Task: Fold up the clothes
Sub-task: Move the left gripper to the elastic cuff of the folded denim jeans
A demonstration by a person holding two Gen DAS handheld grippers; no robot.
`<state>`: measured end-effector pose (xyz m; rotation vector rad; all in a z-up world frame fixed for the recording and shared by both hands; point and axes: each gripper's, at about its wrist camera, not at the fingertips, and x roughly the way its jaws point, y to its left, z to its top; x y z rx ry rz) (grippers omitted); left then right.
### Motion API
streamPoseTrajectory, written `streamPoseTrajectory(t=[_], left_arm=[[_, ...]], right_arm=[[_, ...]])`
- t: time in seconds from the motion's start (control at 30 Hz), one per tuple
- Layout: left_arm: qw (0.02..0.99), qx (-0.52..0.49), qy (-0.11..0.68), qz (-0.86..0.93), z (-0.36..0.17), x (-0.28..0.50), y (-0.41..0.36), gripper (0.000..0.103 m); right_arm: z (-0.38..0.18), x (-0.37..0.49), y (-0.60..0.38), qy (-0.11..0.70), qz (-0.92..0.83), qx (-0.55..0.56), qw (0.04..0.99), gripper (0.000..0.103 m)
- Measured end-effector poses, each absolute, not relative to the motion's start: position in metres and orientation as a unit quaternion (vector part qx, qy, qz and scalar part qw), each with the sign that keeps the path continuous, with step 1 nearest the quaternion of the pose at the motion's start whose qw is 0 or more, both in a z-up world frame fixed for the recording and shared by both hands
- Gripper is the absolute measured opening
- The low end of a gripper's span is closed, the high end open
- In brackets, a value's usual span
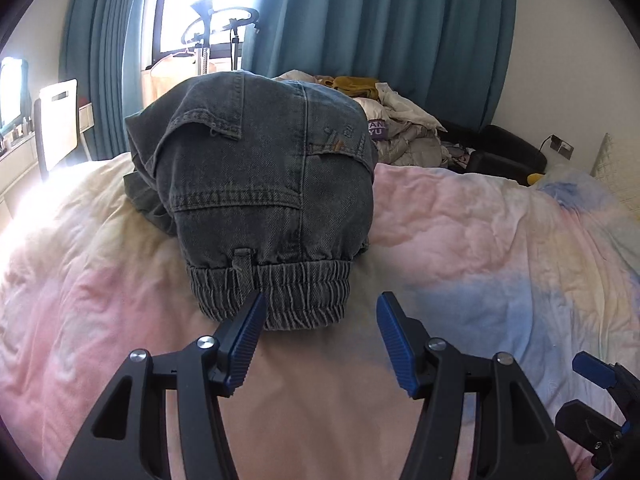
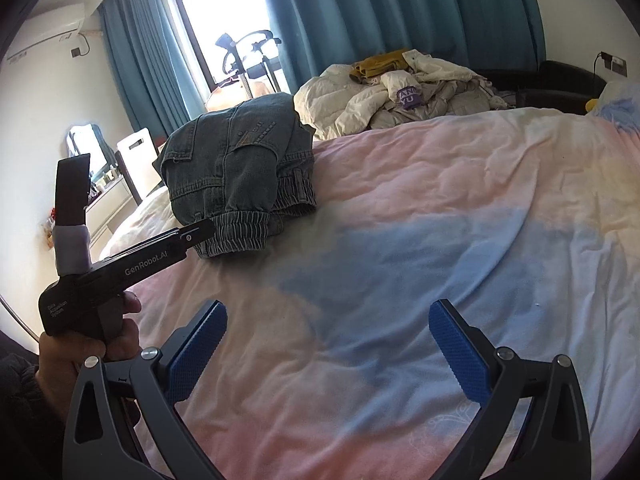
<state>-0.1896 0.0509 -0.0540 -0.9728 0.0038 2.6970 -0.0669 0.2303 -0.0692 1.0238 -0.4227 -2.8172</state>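
Observation:
A folded bundle of grey-blue jeans (image 1: 264,184) lies on the pastel bedspread (image 1: 460,248), its elastic waistband facing me. My left gripper (image 1: 320,308) is open just in front of that waistband, its left fingertip overlapping the band's edge, with nothing pressed between the pads. In the right wrist view the jeans (image 2: 240,168) sit far left on the bedspread (image 2: 440,208). My right gripper (image 2: 328,316) hangs open over bare quilt, holding nothing. A hand (image 2: 92,344) holds the left gripper's body at the left of that view.
A heap of pale jackets and a mustard garment (image 2: 400,84) is piled at the far side of the bed. Teal curtains (image 1: 380,20) and a bright window stand behind. A white chair (image 1: 60,120) and a desk are at the left. A dark seat (image 1: 504,152) is at the right.

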Motion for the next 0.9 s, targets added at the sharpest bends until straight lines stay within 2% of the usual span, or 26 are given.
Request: streamPoseTrajectory(t=[0.13,0.27,0.4,0.73,0.9], left_arm=[[0.090,-0.348,0.057,0.931,-0.071,-0.207,0.066,0.059],[0.043,-0.354,0.042,0.933,-0.083,-0.217,0.061,0.059],[0.010,-0.375,0.060,0.925,-0.095,-0.223,0.065,0.059],[0.038,-0.407,-0.002,0.913,-0.106,-0.235,0.061,0.059],[0.061,-0.429,-0.079,0.898,-0.107,-0.242,0.046,0.059]], right_arm=[[-0.084,-0.081,0.234,-0.167,-0.916,0.361,0.062,0.103],[-0.096,-0.093,0.231,-0.153,-0.912,0.376,0.055,0.103],[-0.102,-0.101,0.230,-0.167,-0.905,0.385,0.064,0.103],[-0.106,-0.096,0.230,-0.197,-0.893,0.395,0.082,0.103],[-0.110,-0.091,0.226,-0.203,-0.890,0.399,0.087,0.103]])
